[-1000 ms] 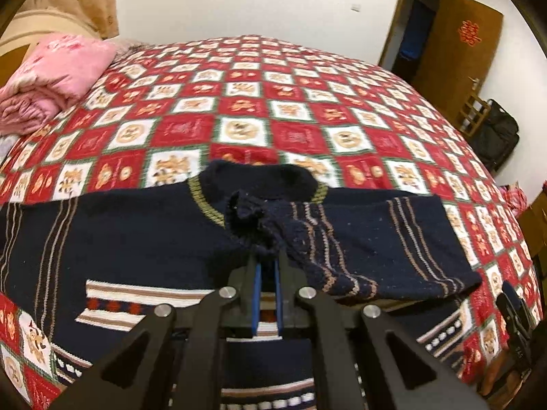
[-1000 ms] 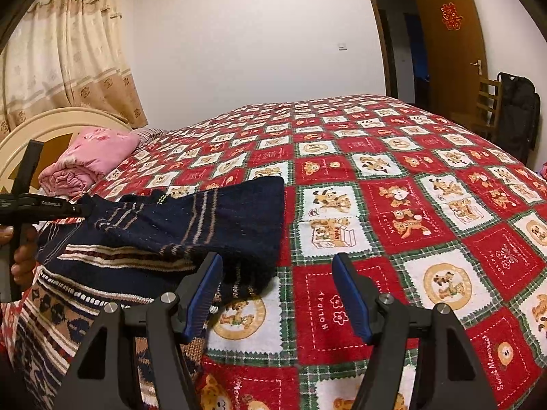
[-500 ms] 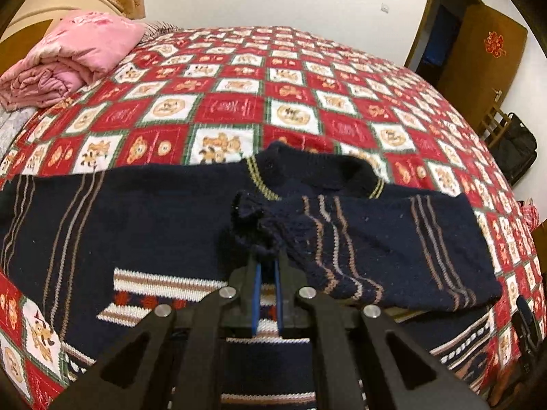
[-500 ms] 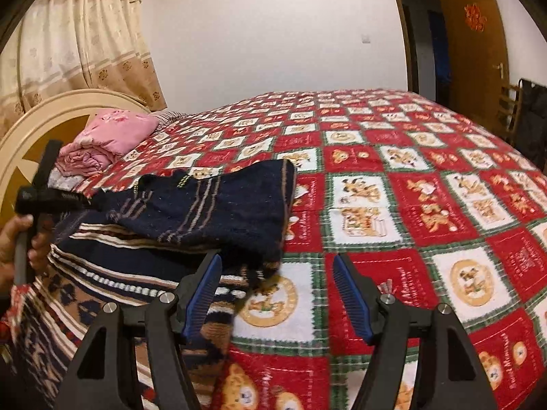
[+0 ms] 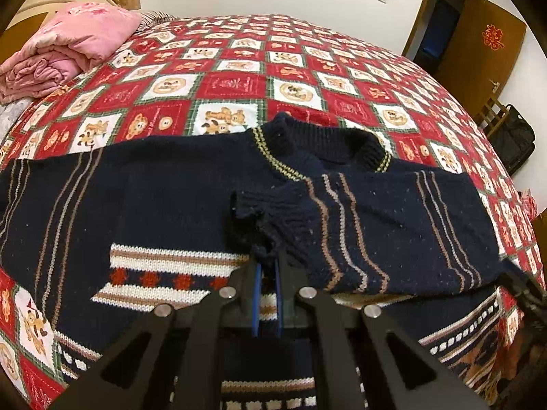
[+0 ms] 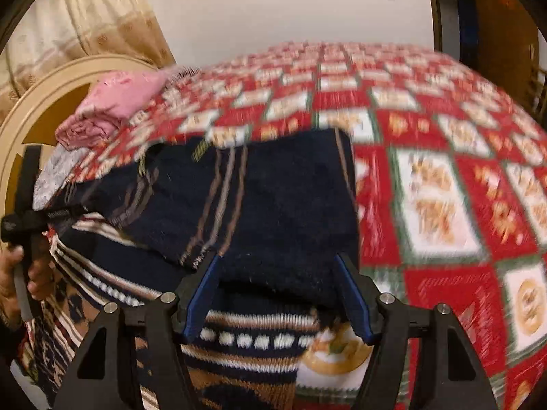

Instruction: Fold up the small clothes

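Observation:
A small navy knit sweater (image 5: 177, 198) with tan stripes and a patterned band lies flat on the bed. Its right sleeve (image 5: 393, 225) is folded across the chest. My left gripper (image 5: 267, 266) is shut on that sleeve's ribbed cuff (image 5: 270, 215), holding it just above the sweater's middle. In the right wrist view the same sweater (image 6: 273, 205) fills the centre, blurred. My right gripper (image 6: 278, 290) is open, its blue fingers (image 6: 201, 294) either side of the folded shoulder edge. The left gripper shows there at the far left (image 6: 27, 218) in a hand.
The bed carries a red, white and green checked quilt (image 5: 290, 68). A folded pink blanket (image 5: 68, 51) lies at the head, by a cream headboard (image 6: 51, 92). A wooden door (image 5: 478, 48), a chair and a black bag (image 5: 512, 143) stand to the right.
The left gripper has carried the cuff further over the sweater's chest. The right gripper has moved left and forward, onto the folded shoulder edge, still open.

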Demonstrator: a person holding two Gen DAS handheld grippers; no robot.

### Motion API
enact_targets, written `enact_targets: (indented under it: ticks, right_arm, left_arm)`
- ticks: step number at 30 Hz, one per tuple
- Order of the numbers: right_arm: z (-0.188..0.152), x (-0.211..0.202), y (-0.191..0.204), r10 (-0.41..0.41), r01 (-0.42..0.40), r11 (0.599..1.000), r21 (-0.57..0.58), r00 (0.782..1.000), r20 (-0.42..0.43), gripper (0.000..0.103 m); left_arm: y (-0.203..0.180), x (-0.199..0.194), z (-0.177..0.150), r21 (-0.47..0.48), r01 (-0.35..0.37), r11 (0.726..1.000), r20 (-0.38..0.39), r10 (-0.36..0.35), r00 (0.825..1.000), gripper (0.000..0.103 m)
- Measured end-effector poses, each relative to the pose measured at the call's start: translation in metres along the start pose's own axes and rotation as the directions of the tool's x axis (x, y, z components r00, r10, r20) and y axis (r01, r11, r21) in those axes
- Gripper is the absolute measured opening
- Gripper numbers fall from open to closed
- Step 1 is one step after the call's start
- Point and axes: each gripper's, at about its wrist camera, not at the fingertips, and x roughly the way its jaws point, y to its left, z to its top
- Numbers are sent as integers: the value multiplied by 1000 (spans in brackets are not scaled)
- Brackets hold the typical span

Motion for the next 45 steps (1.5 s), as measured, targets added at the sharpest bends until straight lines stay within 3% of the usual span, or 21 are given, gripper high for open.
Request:
enact_targets:
  ticks: [4,8,10,12,16,21,26,30,34,36,39,43,45]
  right_arm:
    - [-11,-3,9,-43,42,997,-61,999,-14,67]
    - [-4,-17,23,9,-8,999,-52,1000,17,67]
    - [-6,-4,30,-59,56,995,-81,998,-30,67]
    - [-13,12,30,-120,112,989,-93,989,-84,67]
    - [-17,3,40,-170,163,981,-109,984,-57,67]
    - [5,5,88,-94,88,989,-121,995,-45,67]
    - [40,49,147,-27,17,993,-119,997,-78,65]
    - [55,87,189,-64,55,985,-166,997,-49,65]
    - [42,130,206,-69,49,990,-132,986,-152,65]
    - [30,121,226,-130,106,964,-242,988,-82,61]
    - [32,107,230,-87,64,969,-239,993,-86,59]
    - [45,92,248,-42,47,971,-233,999,28,60]
    - [44,106,261,-25,21,968,-250,1000,-12,60]
  left_arm:
    - [10,7,2,-25,5,1000,-11,-5,1000,11]
    - [13,17,0,-37,-1,999,-25,0,1000,16]
    - [14,15,-1,-36,-2,999,-17,2,1000,16]
    - [19,10,-4,-38,-18,999,-9,17,1000,24]
    - [40,1,-13,-24,-71,997,-3,71,997,30]
    - [65,-7,-27,-43,-71,997,-11,71,997,30]
    - [64,-36,-40,-52,-36,998,30,38,999,30]
    - [71,-63,-51,-22,-51,998,93,53,994,44]
    - [91,-76,-59,-26,-109,994,137,112,984,56]
    - [104,-80,-64,-39,-127,991,144,131,981,63]
    - [123,-83,-74,-64,-154,986,151,162,975,72]
    - [141,-80,-83,-115,-158,981,134,173,976,72]
    - [148,-79,-87,-134,-158,978,123,174,977,72]
